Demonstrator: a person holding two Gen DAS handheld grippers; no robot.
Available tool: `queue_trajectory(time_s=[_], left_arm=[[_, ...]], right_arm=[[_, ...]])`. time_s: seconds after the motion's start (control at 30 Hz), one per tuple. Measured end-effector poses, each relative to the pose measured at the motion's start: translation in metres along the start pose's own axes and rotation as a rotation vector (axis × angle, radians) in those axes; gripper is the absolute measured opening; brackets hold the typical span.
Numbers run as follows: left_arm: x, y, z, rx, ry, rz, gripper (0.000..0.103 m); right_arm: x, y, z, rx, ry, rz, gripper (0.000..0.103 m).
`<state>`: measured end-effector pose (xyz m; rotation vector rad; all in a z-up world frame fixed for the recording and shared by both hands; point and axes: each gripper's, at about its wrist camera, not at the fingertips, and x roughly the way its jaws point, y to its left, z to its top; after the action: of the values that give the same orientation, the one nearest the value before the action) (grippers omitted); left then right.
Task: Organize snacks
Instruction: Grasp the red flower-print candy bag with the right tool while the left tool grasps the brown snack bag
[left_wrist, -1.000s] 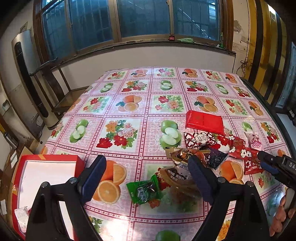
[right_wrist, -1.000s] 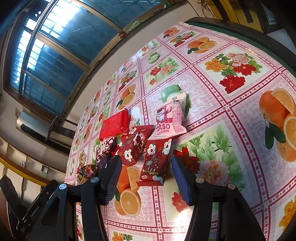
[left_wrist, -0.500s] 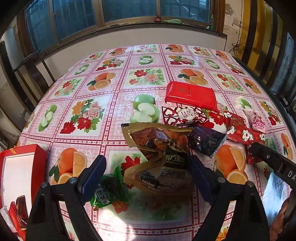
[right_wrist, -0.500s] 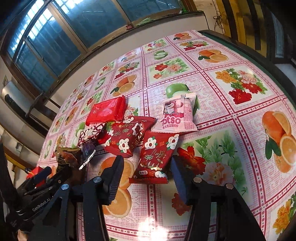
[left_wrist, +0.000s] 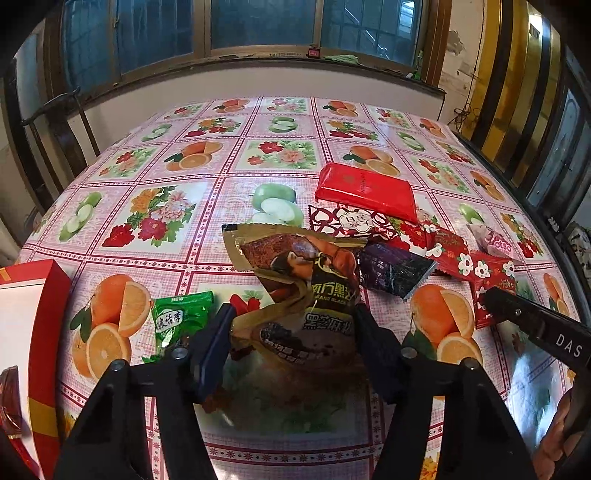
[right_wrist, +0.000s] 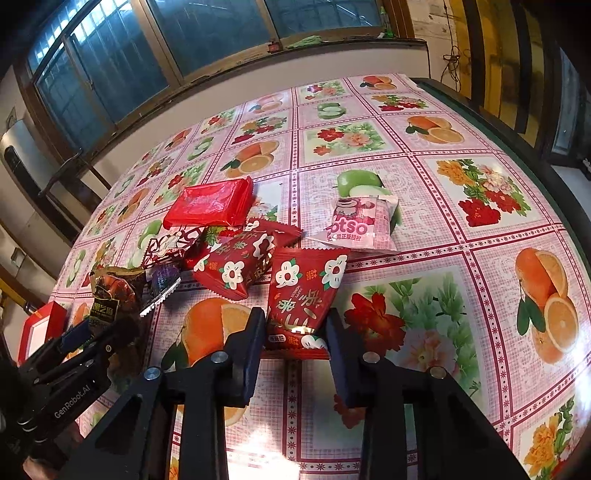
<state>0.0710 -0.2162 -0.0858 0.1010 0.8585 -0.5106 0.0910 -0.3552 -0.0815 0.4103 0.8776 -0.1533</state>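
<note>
My left gripper (left_wrist: 295, 343) is open, its jaws on either side of the near end of a crumpled gold-and-brown snack bag (left_wrist: 303, 288), low over the table. My right gripper (right_wrist: 295, 332) is open and straddles the near end of a red flowered packet (right_wrist: 303, 291). It also shows at the right of the left wrist view (left_wrist: 532, 325). A second red flowered packet (right_wrist: 240, 266), a pink packet (right_wrist: 354, 225), a purple packet (left_wrist: 395, 269), a flat red pack (left_wrist: 365, 192) and a green packet (left_wrist: 177, 321) lie around.
A red box (left_wrist: 44, 332) with a white inside stands at the table's left near corner. The fruit-print tablecloth (left_wrist: 280, 155) stretches back to a wall with windows. A chair (left_wrist: 55, 125) stands at the far left. The table's dark right edge (right_wrist: 517, 144) runs close by.
Both grippers have moved forward and down. The left one has closed in around the gold-and-brown bag, the right one around the red flowered packet. Both stay open.
</note>
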Motion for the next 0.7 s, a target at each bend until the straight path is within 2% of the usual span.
queue_trajectory(time_s=[0.2, 0.4, 0.5, 0.6, 0.7], left_arm=[[-0.014, 0.013, -0.007, -0.042, -0.043, -0.081, 0.054], [-0.035, 0.018, -0.014, -0.032, -0.132, -0.101, 0.048], [-0.03, 0.014, -0.013, -0.013, -0.113, -0.107, 0.048], [-0.027, 0.01, -0.014, 0.009, -0.097, -0.099, 0.049], [-0.021, 0.013, -0.013, -0.011, -0.069, -0.062, 0.059]], right_arm=[[-0.005, -0.018, 0.003, 0.129, 0.023, 0.127, 0.031], [-0.01, -0.034, 0.004, 0.273, 0.031, 0.351, 0.031], [-0.008, -0.032, 0.002, 0.296, 0.047, 0.387, 0.032], [-0.012, -0.031, 0.002, 0.292, 0.027, 0.364, 0.031], [-0.011, -0.032, 0.001, 0.3, 0.035, 0.37, 0.031]])
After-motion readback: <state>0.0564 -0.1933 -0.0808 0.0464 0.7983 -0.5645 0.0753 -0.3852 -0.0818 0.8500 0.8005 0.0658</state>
